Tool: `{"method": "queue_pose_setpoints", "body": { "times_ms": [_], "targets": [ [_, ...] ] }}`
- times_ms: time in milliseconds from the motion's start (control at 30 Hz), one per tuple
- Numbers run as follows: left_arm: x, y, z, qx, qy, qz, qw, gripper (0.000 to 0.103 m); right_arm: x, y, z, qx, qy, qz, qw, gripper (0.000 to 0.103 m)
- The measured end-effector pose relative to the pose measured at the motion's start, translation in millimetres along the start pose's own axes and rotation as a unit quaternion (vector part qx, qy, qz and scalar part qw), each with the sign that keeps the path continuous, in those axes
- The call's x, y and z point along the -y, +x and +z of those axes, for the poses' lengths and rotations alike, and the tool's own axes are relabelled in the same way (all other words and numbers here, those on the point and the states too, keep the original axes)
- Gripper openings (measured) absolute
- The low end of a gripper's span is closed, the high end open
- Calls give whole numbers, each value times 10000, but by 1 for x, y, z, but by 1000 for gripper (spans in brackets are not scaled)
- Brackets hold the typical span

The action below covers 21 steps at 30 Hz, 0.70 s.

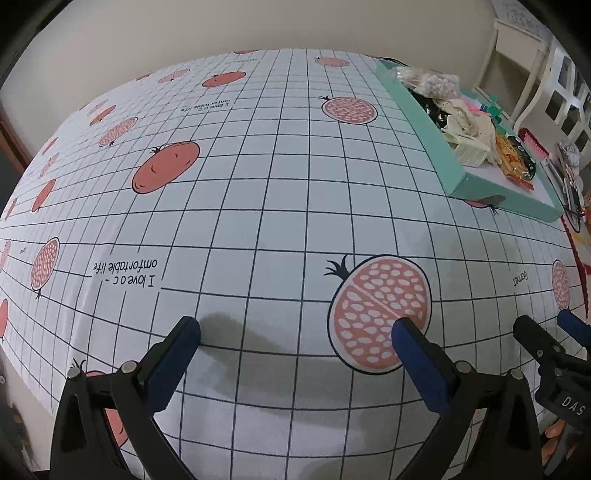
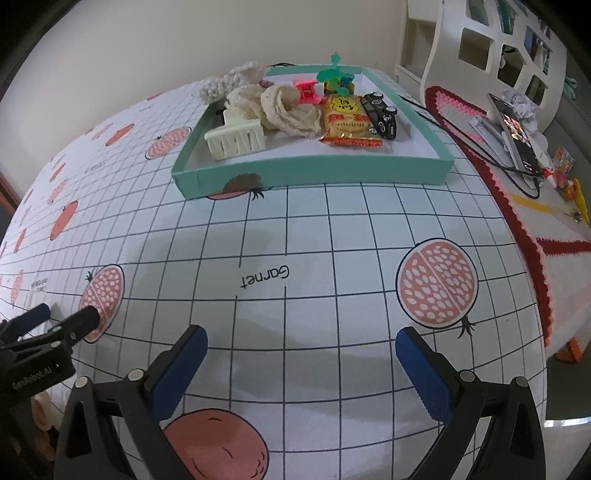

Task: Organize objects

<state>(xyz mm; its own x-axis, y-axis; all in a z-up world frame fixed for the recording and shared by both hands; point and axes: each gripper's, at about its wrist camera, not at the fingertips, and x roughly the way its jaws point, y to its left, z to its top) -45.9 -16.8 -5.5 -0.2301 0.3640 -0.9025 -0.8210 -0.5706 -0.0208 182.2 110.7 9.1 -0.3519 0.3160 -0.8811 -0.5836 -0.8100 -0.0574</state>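
Two grippers over the cloth (image 2: 295, 229), both with fingers spread wide and nothing between them. Left gripper (image 1: 295, 332) above a printed pomegranate half, blue pads (image 1: 177, 365) facing each other across bare grid. Right gripper (image 2: 301, 339) above the word "Garnet", likewise empty, just beside the left one and level with it.

Further back on the cloth, a teal tray (image 2: 306, 171) with low walls and a white floor. Inside it, all crowded toward the far half:
- cream claw clip (image 2: 236, 138) at the near left, teeth pointing forward
- cream lace fabric (image 2: 288, 107) bunched in the middle, touching the clip
- white beaded piece (image 2: 225, 83) hanging over the far-left rim
- yellow snack packet (image 2: 349, 120) right of the fabric, lying flat
- black toy car (image 2: 380, 114) just right of the packet, touching it
- pink clip (image 2: 306, 90) behind the fabric
- green plastic toy (image 2: 334, 74) at the far rim, upright

Near half of the tray floor bare. Right of the tray, on a crocheted mat (image 2: 480, 122) with red edging, a phone (image 2: 515, 129) propped tilted on a stand, cable running from it. Beyond that, a white chair (image 2: 476, 33) with cut-out back. Small colourful bits at the far right, too small to tell.
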Motion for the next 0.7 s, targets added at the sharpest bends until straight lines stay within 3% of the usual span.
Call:
{"method": "queue_pose_setpoints", "body": {
  "times_ms": [700],
  "targets": [
    [-3, 0, -1, 127, -13, 12, 9999, 103, -1, 1, -1, 56, -72, -122, 9999, 103]
  ]
}}
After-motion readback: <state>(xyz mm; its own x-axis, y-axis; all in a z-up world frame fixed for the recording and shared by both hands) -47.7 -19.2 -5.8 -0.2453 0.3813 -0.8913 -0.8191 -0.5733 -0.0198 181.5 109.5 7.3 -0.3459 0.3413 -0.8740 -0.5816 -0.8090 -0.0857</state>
